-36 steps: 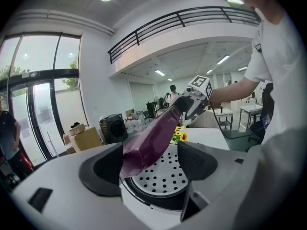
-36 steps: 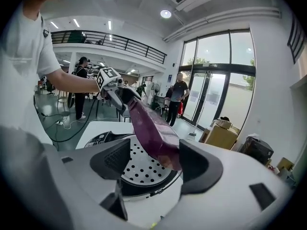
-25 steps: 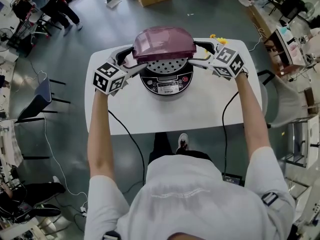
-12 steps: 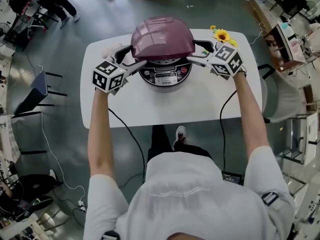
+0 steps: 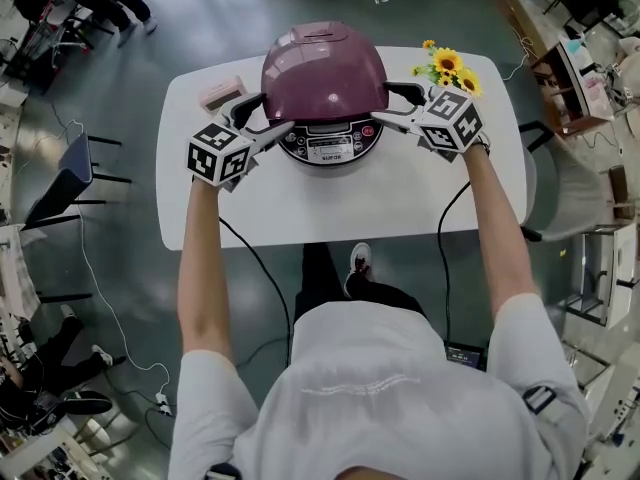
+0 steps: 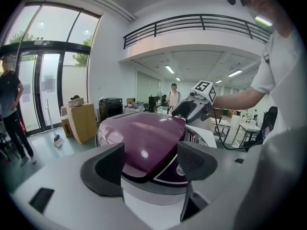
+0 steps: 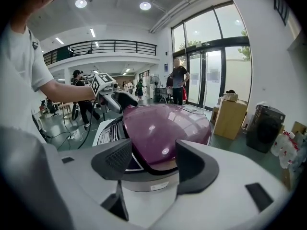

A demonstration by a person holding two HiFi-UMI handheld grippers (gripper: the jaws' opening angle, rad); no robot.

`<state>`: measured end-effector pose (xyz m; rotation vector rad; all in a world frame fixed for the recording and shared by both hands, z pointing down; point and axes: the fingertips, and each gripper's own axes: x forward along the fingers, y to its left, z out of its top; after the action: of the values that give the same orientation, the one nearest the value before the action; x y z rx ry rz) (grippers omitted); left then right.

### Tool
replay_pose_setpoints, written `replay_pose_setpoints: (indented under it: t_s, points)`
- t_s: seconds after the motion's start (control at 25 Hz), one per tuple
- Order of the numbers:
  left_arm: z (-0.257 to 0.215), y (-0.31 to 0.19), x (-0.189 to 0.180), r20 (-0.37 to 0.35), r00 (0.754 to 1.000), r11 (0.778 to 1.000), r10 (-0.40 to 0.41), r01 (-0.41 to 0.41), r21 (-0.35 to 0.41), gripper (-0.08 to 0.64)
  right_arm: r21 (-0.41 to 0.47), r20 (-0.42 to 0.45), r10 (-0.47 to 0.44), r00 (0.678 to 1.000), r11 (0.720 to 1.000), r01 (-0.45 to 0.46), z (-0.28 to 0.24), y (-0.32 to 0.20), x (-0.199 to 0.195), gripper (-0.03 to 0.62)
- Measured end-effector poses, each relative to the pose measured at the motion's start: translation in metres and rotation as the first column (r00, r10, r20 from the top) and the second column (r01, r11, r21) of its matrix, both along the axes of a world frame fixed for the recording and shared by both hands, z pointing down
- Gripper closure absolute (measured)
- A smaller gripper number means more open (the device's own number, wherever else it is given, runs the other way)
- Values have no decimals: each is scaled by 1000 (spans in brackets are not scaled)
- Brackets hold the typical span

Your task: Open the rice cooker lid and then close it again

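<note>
Lid [image 5: 323,68] down, maybe unlatched. L gripper [image 6: 152,164] wide open, empty. R gripper [image 7: 152,162]: jaws just narrowing, lid rim between, ungripped. Uneven push could skid cooker [image 5: 330,150].

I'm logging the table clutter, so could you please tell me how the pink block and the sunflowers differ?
The pink block is a flat, pale rectangle; the sunflowers are a bunch of yellow blooms with dark centres and green leaves. The pink block lies left of the rice cooker, the sunflowers right of it. Both sit near the far edge of the white table.
</note>
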<state>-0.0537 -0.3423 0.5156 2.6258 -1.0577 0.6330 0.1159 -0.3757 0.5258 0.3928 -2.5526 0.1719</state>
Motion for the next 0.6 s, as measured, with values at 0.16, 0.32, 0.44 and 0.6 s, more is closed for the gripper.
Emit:
replay_pose_setpoints:
  t_s: [0.16,0.32,0.44,0.6]
  points:
    - [8,0,-2,-31,999,999,-28,27,-30,210,-21,-9,-2,1000,1000,2,9,3,-1,296]
    - [4,-4,-6,-99,992,997,-73,70,-37,245,-25,0,9,1000,1000,-9,9,2,-1,302]
    - [5,-7,-9,-101,990,994,-103,100,-37,284,-33,5,18,1000,999,-17,9,1,-1,310]
    - [6,-8,-9,-69,992,994,-107,105,-37,288,-69,29,43,999,997,-41,8,-1,-1,319]
